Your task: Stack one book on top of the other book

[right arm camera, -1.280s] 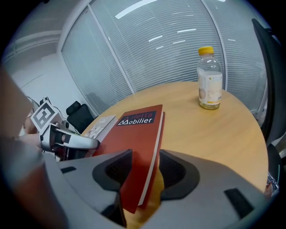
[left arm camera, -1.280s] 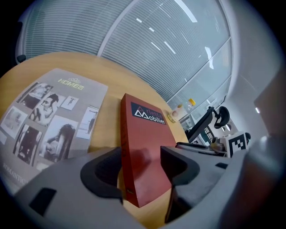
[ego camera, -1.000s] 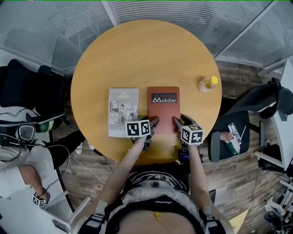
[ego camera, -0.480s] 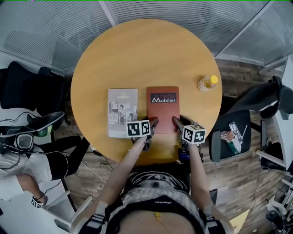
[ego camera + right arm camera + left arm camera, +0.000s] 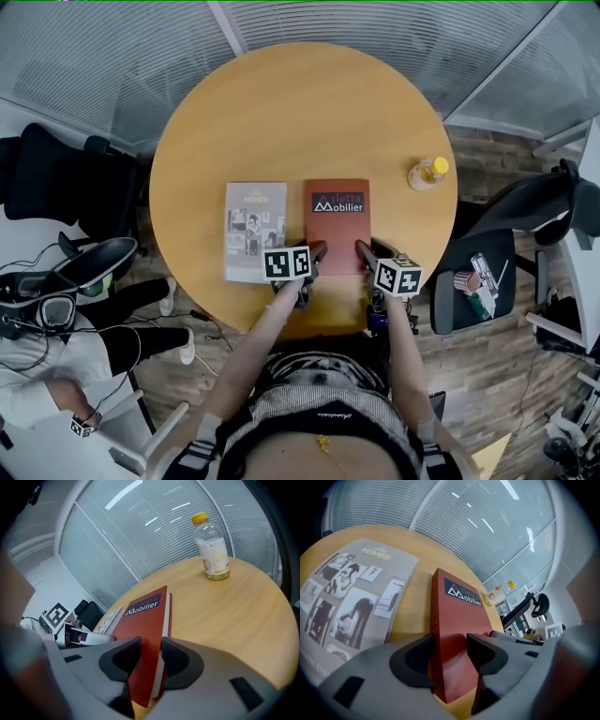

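Red book is pinched at its near corners by left gripper and just-closing right gripper; it should be lifted level.

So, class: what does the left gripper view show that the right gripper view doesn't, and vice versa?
Only the left gripper view shows clear photos on the cover of the grey magazine. Only the right gripper view shows the white page edge of the red rectangular book. Both show that book, the clear yellow-capped bottle and the round wooden table.
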{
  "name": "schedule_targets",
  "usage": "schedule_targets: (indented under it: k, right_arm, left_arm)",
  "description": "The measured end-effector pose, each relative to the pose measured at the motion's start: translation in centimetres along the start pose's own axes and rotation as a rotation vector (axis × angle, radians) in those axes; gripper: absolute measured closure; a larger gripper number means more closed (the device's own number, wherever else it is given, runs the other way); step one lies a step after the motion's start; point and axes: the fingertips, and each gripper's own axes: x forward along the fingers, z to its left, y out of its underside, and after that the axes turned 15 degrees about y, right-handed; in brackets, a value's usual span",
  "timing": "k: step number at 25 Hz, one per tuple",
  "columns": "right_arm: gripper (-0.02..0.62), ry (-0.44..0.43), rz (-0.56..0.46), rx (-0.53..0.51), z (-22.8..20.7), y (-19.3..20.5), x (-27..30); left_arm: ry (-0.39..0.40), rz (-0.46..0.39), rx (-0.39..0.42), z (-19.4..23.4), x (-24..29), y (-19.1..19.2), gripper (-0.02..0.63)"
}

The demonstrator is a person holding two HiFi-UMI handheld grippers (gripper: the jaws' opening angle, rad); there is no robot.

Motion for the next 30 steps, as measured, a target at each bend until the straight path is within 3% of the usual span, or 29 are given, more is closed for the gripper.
schedule_targets:
  k: [30]
  right_arm:
    - [0.454, 0.018, 0.06, -0.007, 0.21, 0.45, -0.49]
  left_arm:
    - [-0.023, -0.026, 0.046, -0.68, -0.96, 0.17, 0.377]
